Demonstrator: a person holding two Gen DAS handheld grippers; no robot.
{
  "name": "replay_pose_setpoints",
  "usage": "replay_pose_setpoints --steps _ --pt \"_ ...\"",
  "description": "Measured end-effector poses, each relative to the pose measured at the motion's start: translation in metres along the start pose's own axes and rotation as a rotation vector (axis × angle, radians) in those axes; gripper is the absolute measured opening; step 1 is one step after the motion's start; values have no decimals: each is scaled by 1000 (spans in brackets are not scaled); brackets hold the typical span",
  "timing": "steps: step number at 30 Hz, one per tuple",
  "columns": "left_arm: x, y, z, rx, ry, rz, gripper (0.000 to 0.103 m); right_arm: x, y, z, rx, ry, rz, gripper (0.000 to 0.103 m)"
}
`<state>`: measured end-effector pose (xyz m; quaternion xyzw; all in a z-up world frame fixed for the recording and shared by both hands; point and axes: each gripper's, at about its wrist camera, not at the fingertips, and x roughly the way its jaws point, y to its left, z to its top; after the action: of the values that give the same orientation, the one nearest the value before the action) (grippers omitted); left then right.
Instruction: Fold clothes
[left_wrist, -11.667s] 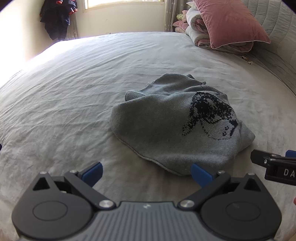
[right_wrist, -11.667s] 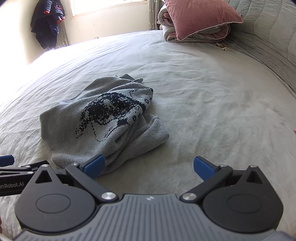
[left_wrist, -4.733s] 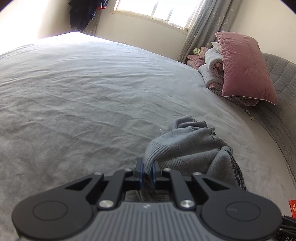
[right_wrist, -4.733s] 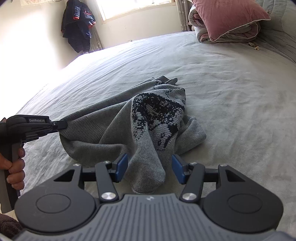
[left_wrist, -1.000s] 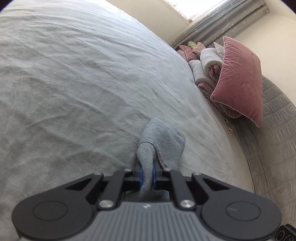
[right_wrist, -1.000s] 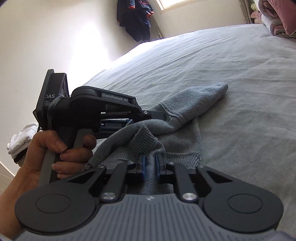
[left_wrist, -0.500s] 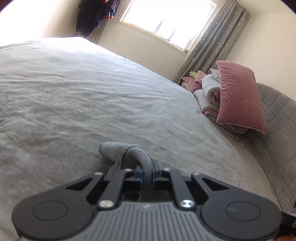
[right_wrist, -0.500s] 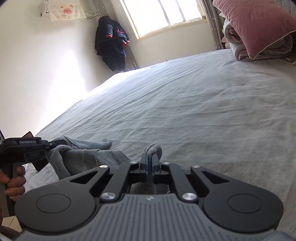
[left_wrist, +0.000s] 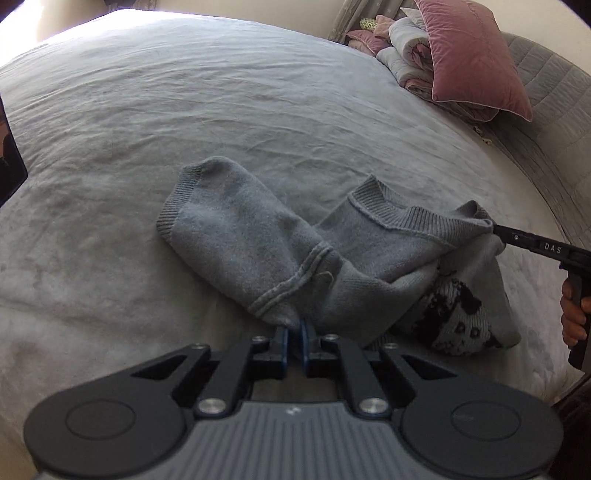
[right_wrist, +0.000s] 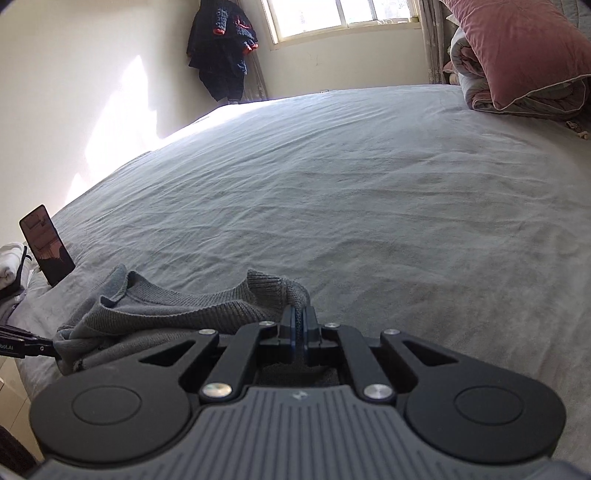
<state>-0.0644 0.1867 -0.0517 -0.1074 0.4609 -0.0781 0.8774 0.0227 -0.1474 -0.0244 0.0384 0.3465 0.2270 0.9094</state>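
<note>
Sweater (left_wrist: 258, 240) on bed (left_wrist: 184, 92) | L tool (left_wrist: 293, 334) clamps shoulder | R tool (right_wrist: 297, 319) clamps collar (both shut tight)

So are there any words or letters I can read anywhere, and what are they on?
"DAS": white letters on the right tool, seen from the left camera.
"boLAI": cut-off white letters on the left tool, at the right camera's left edge; the start is out of frame.
Phone screen: nothing readable.
Sweater picture: a pattern, no letters.

A home bedroom: a wide bed (right_wrist: 369, 184) with a grey sheet, a pink pillow (right_wrist: 517, 48) on folded quilts (left_wrist: 410, 62), a window (right_wrist: 340, 18), clothes hung (right_wrist: 221, 48) in the corner.
</note>
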Motion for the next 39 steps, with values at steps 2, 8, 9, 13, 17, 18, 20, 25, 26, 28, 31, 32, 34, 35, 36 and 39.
replay_pose_setpoints --steps 2,8,9,13,17,18,20,25,26,28,31,32,34,35,36,39 --pt "-1 2 -3 21 7 -3 7 6 2 -5 -10 35 -5 5" --pt "-26 20 12 10 -81 -45 13 15 1 -9 -9 77 -3 7" --pt "-30 24 15 -6 -103 -55 20 15 -1 -9 3 77 2 9" --pt "-30 40 31 -137 -130 -83 44 13 -6 -5 28 70 1 22" --pt "-10 52 42 -253 -83 -27 46 18 -8 -2 28 66 -19 38" --pt "-4 54 44 -275 -73 -8 46 20 -9 -2 28 67 -18 38" --pt "4 57 48 -308 -68 27 45 24 -8 -1 24 72 -19 39" --pt "20 58 52 -357 -71 103 27 34 -6 1 16 81 -22 40" --pt "21 56 52 -344 -73 114 23 36 -6 0 16 84 -21 40" --pt "18 49 51 -295 -88 132 10 41 -4 0 14 92 -20 40" --pt "3 40 41 -246 -136 166 8 43 0 -1 -9 98 -34 40" --pt "-3 39 36 -236 -147 175 8 42 1 -1 -15 98 -38 40" --pt "-16 40 23 -217 -144 190 8 40 2 -2 -27 96 -44 40" --pt "-23 41 16 -207 -139 197 8 39 2 -2 -33 94 -46 40" --pt "-29 42 10 -199 -131 199 8 37 1 -2 -36 92 -48 40" --pt "-39 41 -7 -176 -90 180 8 34 -3 -3 -30 86 -54 43"
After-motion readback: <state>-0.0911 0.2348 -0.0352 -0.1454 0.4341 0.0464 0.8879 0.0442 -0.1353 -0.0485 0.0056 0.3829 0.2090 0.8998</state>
